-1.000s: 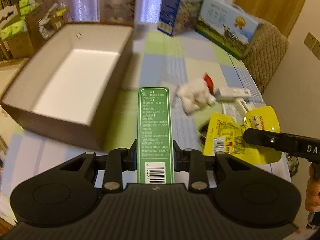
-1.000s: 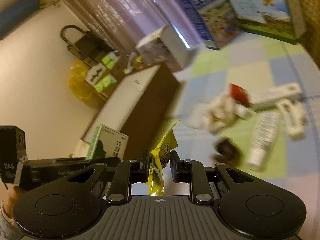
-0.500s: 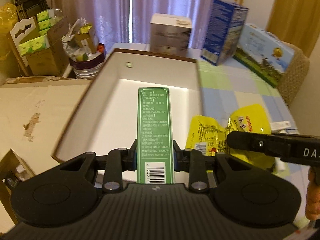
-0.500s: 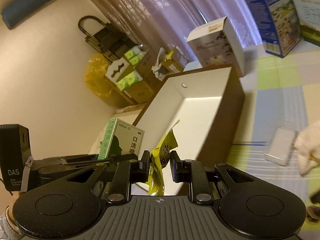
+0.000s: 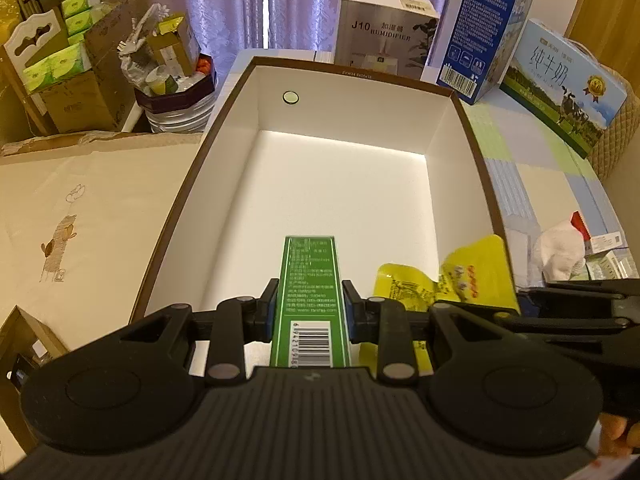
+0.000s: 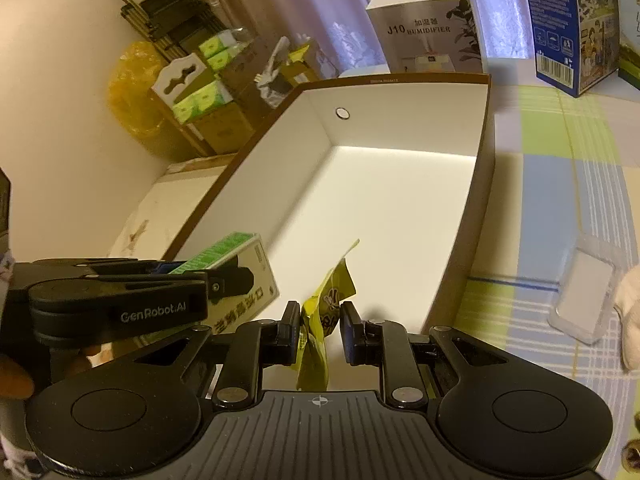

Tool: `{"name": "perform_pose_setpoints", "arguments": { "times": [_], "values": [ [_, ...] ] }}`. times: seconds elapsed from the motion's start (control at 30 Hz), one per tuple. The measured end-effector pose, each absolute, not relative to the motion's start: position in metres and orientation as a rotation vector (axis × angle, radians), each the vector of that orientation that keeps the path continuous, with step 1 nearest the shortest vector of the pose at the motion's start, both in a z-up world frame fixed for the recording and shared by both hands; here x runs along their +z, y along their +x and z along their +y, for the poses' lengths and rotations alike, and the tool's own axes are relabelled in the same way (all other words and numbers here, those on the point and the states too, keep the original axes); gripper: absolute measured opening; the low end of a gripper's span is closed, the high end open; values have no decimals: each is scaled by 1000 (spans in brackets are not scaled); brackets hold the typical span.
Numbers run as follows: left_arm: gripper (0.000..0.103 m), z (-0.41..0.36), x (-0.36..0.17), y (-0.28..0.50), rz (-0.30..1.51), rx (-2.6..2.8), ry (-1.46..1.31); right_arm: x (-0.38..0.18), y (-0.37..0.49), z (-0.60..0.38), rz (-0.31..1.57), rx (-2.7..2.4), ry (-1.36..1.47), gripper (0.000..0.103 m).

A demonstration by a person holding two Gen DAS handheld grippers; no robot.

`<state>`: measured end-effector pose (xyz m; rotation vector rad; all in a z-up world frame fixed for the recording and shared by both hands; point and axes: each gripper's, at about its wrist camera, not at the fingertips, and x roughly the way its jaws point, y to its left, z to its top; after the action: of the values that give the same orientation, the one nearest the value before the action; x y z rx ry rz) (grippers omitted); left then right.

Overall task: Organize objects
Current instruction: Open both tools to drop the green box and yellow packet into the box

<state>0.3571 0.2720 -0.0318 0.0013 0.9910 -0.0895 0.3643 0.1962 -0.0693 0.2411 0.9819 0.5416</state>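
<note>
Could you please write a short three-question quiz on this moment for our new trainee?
1. True or false: the large white-lined box already holds several items.
2. Which item is the right gripper clamped on? A) a white tube B) the yellow packet C) a plush toy
3. Fill in: the left gripper holds a narrow ____ carton with a barcode.

Key
1. False; its white floor shows bare, and both held items hang over its near end.
2. B
3. green
</note>
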Motion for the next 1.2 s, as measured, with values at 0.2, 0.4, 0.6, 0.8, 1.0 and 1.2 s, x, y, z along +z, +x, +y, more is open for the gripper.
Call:
{"name": "perform_pose_setpoints", "arguments": {
  "times": [0.2, 0.4, 0.6, 0.8, 1.0, 1.2],
  "values": [
    [26, 277, -38, 370, 994, -104, -14, -73, 377, 202, 973, 492, 252, 18],
    [26, 282, -40, 379, 991, -116, -19, -70, 374, 207, 980, 499, 210, 19],
    [29, 283, -43, 385, 1001, -133, -24, -76, 375, 209, 1011, 478, 187, 19],
    [45, 287, -43, 383, 1013, -124, -3, -75, 374, 214, 1018, 479, 143, 19],
    [58, 293, -40, 369, 1022, -128, 6, -68, 362, 219, 1006, 488, 75, 19],
    [62, 293, -32, 352, 1018, -138, -10, -55, 346, 213, 970, 497, 64, 19]
  ]
}}
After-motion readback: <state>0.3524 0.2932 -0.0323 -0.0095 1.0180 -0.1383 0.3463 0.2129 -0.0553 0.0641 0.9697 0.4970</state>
